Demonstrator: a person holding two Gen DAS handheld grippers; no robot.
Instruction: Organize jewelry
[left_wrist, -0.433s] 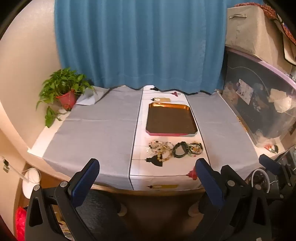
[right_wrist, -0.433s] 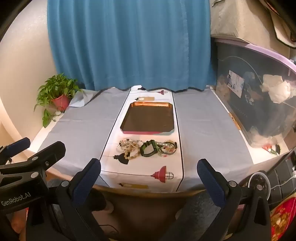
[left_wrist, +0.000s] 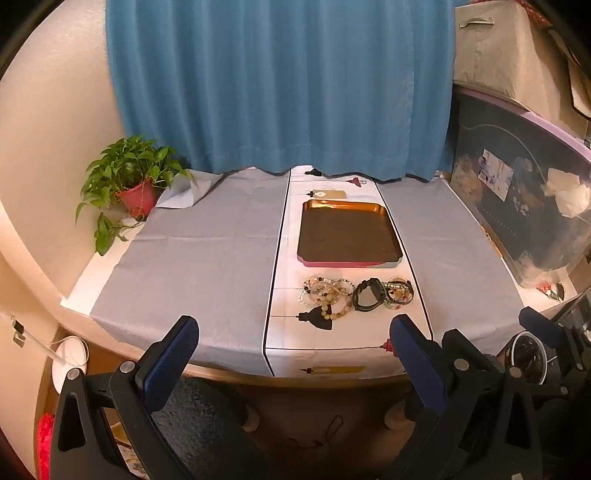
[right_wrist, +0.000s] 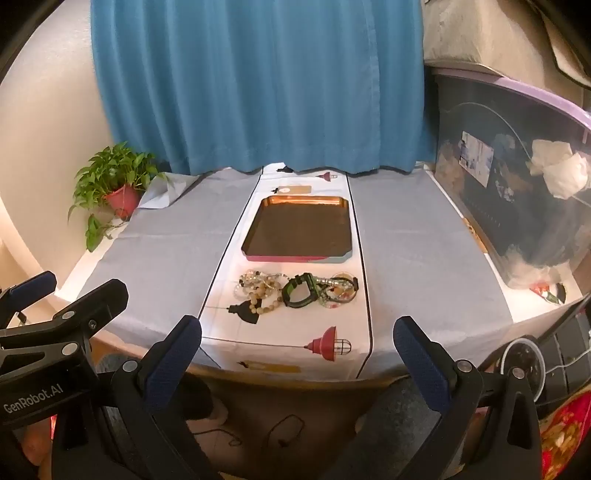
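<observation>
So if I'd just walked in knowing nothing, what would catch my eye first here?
Probably the big pleated blue curtain filling the back wall, then the empty rectangular copper-rimmed tray on the white strip down the middle of the table. Just in front of the tray lies a tangle of beaded bracelets beside a dark green wristwatch, and a leafy green plant in a red pot sits in the far left corner.

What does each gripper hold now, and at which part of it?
Nothing is held. The left gripper and the right gripper are both open, short of the table, and the jewelry pile lies untouched before the tray.
</observation>
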